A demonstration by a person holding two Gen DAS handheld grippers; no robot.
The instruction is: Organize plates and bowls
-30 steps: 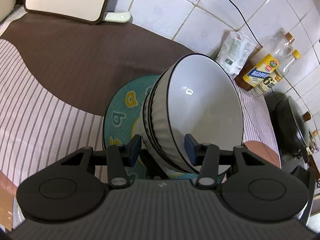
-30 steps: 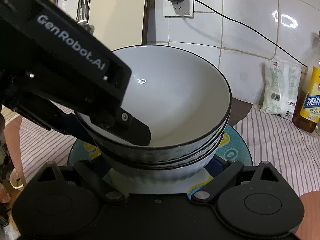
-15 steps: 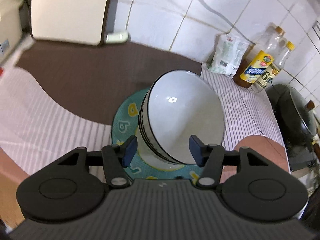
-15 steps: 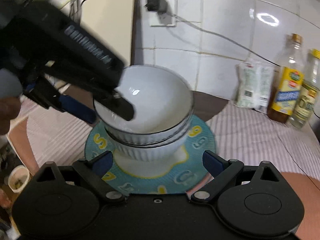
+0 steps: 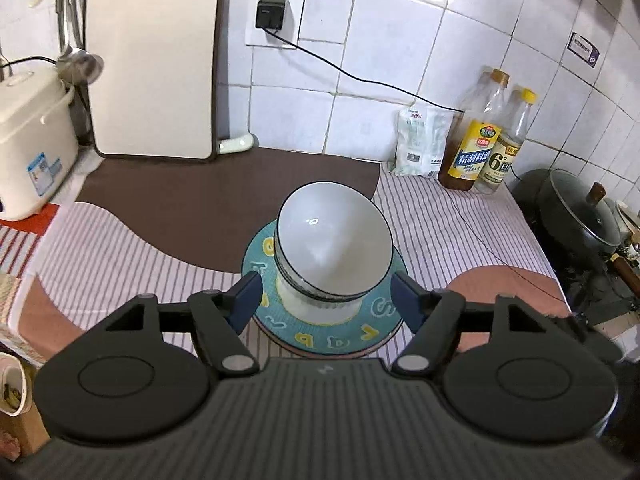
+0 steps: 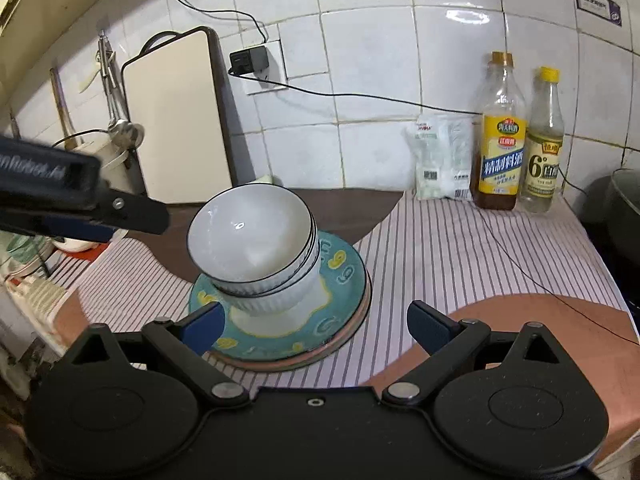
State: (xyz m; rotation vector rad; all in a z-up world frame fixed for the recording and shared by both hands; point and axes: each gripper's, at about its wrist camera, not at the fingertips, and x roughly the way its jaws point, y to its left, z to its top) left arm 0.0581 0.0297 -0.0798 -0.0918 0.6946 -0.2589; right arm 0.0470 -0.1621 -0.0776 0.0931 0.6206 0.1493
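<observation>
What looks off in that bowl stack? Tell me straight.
The stack of white bowls leans on the teal plate. The top bowl sits tilted rather than nested level, its black rim slanting, and it looks liable to slip. Nothing seems spilled or broken. Both hand-held grippers hang clear of it.

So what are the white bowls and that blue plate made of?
The bowls look like glazed ceramic: glossy white with a bright light spot, ribbed sides, thin dark rim lines. The plate looks glazed ceramic too, shiny teal with painted yellow numbers, though it could be melamine.
</observation>
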